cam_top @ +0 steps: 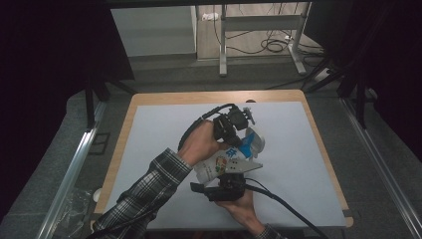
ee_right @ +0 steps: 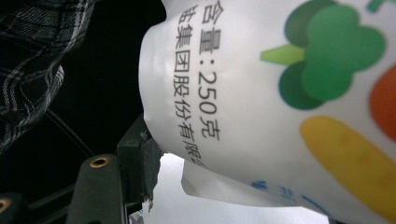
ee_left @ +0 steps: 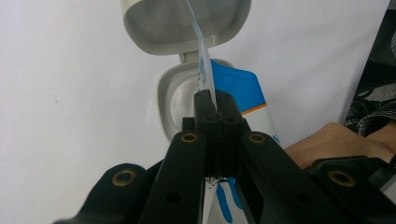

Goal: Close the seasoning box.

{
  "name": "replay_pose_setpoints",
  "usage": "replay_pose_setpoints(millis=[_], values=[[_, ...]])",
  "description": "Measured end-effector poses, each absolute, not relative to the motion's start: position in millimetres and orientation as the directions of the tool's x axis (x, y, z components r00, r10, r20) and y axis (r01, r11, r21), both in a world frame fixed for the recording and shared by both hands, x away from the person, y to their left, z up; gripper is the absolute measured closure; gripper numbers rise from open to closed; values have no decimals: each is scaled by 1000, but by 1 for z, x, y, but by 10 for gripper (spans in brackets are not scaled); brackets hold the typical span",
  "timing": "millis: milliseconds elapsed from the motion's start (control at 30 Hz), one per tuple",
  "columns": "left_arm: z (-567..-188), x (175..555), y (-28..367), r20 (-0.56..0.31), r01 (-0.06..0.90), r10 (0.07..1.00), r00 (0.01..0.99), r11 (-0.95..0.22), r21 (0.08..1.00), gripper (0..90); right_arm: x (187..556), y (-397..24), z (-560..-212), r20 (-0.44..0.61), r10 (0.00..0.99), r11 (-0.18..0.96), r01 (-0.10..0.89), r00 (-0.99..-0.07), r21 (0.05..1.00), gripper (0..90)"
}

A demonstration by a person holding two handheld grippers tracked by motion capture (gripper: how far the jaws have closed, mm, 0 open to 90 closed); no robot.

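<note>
Your high view is dim: dark curtains swallow both side edges, only the bench [cam_top: 298,149] sheet at centre reads bright. Left gripper view is evenly lit, washed-out white background, near fingers [ee_left: 205,112] soft. Right gripper view: pouch [ee_right: 280,93] print slightly blurred, upper left black.

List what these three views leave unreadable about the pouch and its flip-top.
- Pouch, high view: hands and both claws cover much of it; print too small.
- Right claw, right gripper view: the pouch hides its far jaw.
- Flip-top lid, left gripper view: cut by the top edge.
</note>
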State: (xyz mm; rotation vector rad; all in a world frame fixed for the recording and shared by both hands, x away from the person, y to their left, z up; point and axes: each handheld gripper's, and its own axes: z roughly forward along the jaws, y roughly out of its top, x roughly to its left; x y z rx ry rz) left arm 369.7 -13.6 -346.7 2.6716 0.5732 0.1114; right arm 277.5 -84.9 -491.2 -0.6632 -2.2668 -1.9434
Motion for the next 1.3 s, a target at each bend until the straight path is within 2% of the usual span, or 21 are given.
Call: replay_pose_setpoints(millis=[1300], values=[[-347, 371, -14, -9, 375, 406, 914, -836, 400, 900, 278, -85, -490, 340, 261, 90, 373, -904, 923, 370]])
